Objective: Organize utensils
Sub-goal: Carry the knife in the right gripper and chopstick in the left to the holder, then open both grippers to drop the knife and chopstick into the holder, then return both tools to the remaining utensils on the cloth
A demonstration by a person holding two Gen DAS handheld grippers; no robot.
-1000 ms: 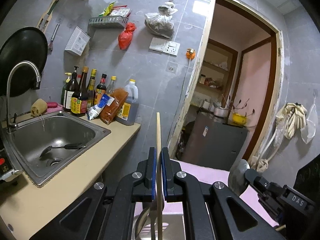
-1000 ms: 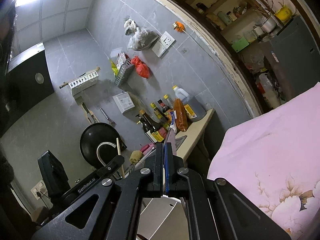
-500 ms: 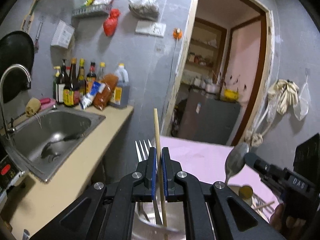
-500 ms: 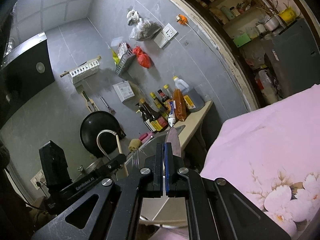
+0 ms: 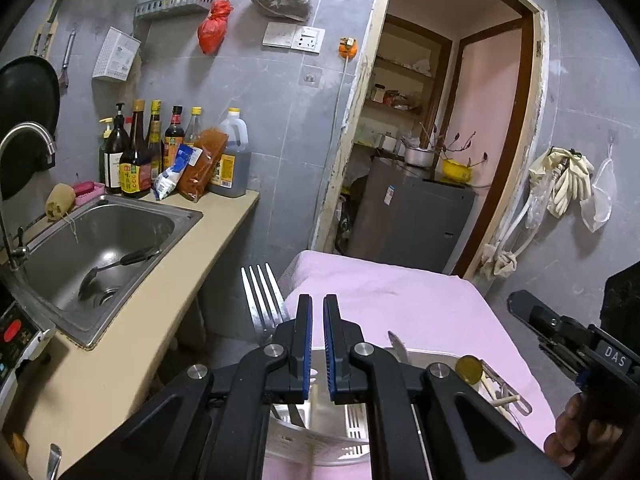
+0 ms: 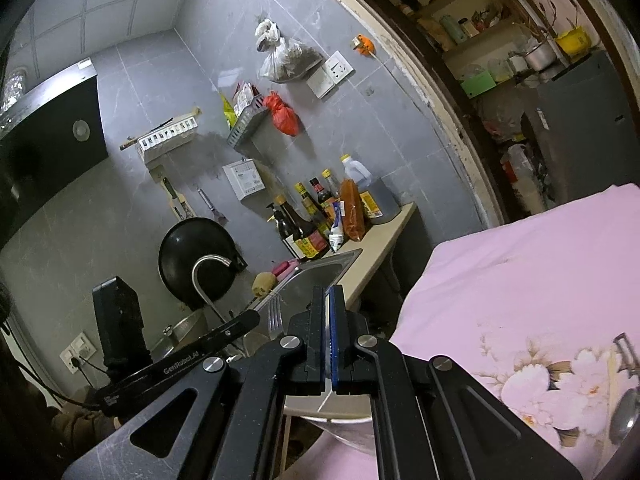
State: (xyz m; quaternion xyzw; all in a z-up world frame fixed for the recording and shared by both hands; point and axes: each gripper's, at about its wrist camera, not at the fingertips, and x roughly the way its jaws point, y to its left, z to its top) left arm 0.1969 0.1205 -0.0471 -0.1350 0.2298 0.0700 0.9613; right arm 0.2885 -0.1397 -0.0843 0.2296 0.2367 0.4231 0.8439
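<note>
Left wrist: the left gripper is empty now. The wooden stick it clamped half a second ago is gone and the blue pads stand apart with bare air between them. We read that as one piece delivered. The steel caddy sits right under the fingers at 6 o'clock, on the pink cloth.

- A four-tine steel fork stands upright at 9 o'clock off the pads. It is thin and polished.
- A pointed blade tip pokes over the caddy rim at 3 o'clock.
- The caddy has a slotted white insert; its walls are smooth and shiny.
- The right gripper hangs at 3 o'clock, well apart from the caddy, with nothing sticking out of its tip.

Right wrist: the blade that stood above the pads earlier is no longer there.

- The right gripper has its pads pressed nearly together. A pale sliver shows in the seam and we can't identify it.
- The fork shows at 9 o'clock beside the left gripper.
- Loose pieces are left on the floral cloth at 4 o'clock: a spoon bowl and a dark-handled tool, both flat on soft fabric.

Our judgement: both hands are free and those loose pieces are next.
</note>
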